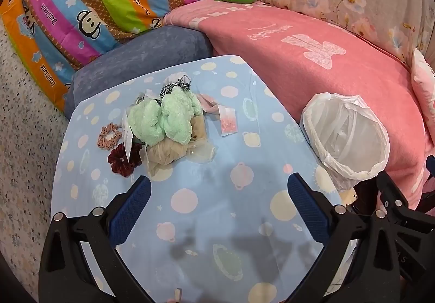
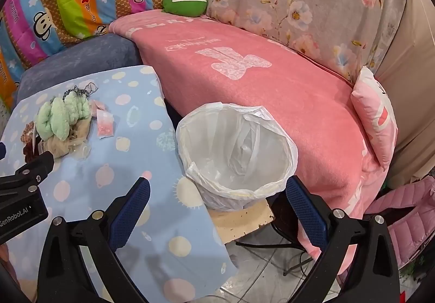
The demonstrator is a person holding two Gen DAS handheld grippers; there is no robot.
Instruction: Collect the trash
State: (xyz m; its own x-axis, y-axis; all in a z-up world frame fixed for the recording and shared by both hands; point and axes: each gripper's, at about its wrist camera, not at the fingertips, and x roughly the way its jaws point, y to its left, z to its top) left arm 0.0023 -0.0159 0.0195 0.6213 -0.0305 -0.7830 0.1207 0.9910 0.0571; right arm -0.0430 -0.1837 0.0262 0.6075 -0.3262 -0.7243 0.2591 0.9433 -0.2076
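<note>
The left gripper point(image 1: 218, 194) is hovering over the tabletop point(image 1: 206, 210) with its blue fingers point(image 1: 130, 210) standing wide apart and nothing between them. The trash is lying ahead of those fingers and a little to the left: a heap of mint-green fluffy pieces point(image 1: 165, 119) on crumpled beige netting point(image 1: 168, 153), with a small pink-and-white packet point(image 1: 227, 121) just beside it on the right. Two scrunchies, one pale pink point(image 1: 109, 136) and one dark red point(image 1: 122, 160), are sitting at the heap's near-left edge (whether they count as trash I cannot tell). The heap is running roughly away from the camera, so the fingers are probably straddling it crosswise once they reach it.

The right gripper point(image 2: 217, 194) is also open and empty, and it is pointing at the lined bin point(image 2: 236, 150), which is standing off the tabletop's right edge against the pink blanket point(image 2: 272, 102). So the left hand is the nearer one to the heap, the right to the bin.

The right wrist view is showing the bin's inside, apparently holding only its white liner, and the stool beneath it; the left view is showing the scrunchies clearly, which the other half hides.
</note>
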